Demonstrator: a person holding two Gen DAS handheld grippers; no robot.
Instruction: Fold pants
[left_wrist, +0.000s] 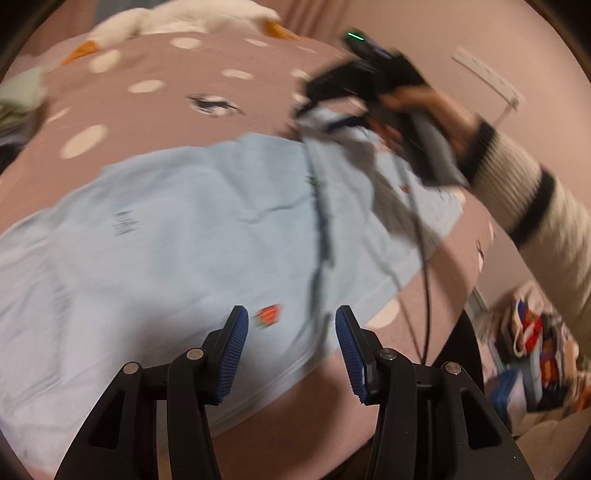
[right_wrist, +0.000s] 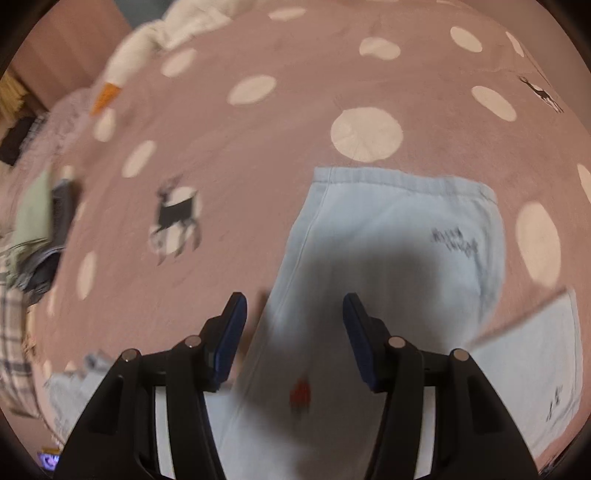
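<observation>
While the light blue pants (left_wrist: 177, 236) lie spread across a pink bedspread (left_wrist: 155, 110) with white dots, both handheld grippers are seen held above them, each pointing steeply down. Seen from the left wrist, the left gripper (left_wrist: 291, 325) is shown with its blue-padded jaws parted and nothing between them, the cloth lying just beyond and below the fingertips. From this view the garment's long axis is seen running from lower left to upper right, where the right gripper (left_wrist: 314, 107) is held by a hand (left_wrist: 428, 107) in a striped sleeve, close over the far end of the fabric; blur makes it impossible to tell there whether cloth is touched. Seen from the right wrist, the right gripper (right_wrist: 295, 325) is shown with jaws apart and empty, the pants (right_wrist: 388, 236) stretching away directly ahead to a ribbed hem (right_wrist: 399, 177). A dark shadow is cast on the cloth between the fingers. Each gripper is judged to stand nearer one end of the garment, so a fold along its length could be taken from either end.
</observation>
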